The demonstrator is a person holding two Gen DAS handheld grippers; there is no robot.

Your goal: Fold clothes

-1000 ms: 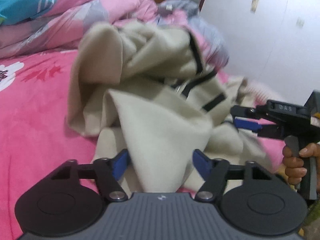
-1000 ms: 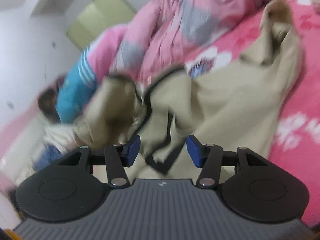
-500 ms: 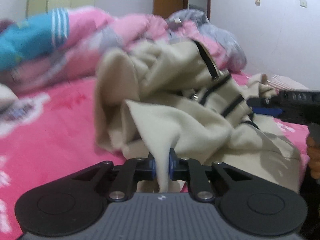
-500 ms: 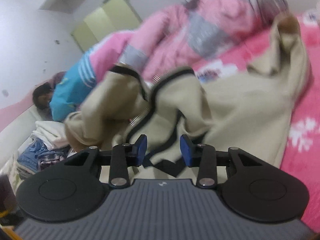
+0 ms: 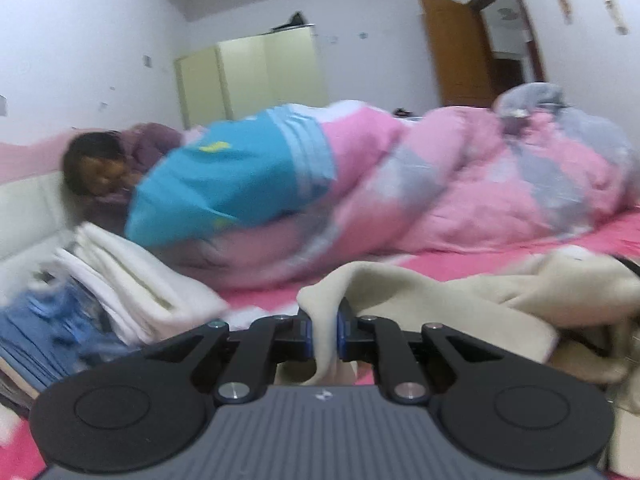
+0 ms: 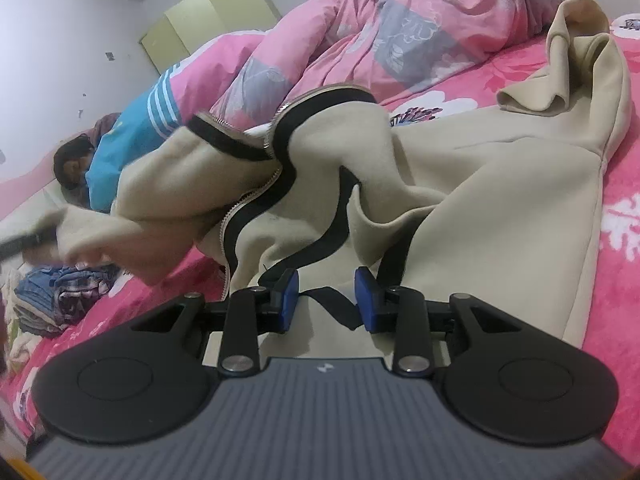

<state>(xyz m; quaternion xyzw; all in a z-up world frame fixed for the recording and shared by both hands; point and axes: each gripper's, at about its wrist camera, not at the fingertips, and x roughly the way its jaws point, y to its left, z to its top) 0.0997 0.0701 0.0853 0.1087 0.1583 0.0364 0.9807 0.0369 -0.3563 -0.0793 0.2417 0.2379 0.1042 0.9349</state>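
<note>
pink quilt (image 5: 500, 184), yellow wardrobe (image 5: 256, 76), wooden door (image 5: 452, 52)

Your left tool (image 5: 325, 334) and right tool (image 6: 326, 295) match: ribbed grey housing with a small white logo, two round black discs, black linkage arms on silver screws, blue pads (image 6: 289, 290) at the tips.

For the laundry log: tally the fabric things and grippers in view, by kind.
Beige jacket: 1
Pink quilt: 1
Folded clothes pile: 1
Grippers: 2, the left gripper and the right gripper
Total: 5
</note>
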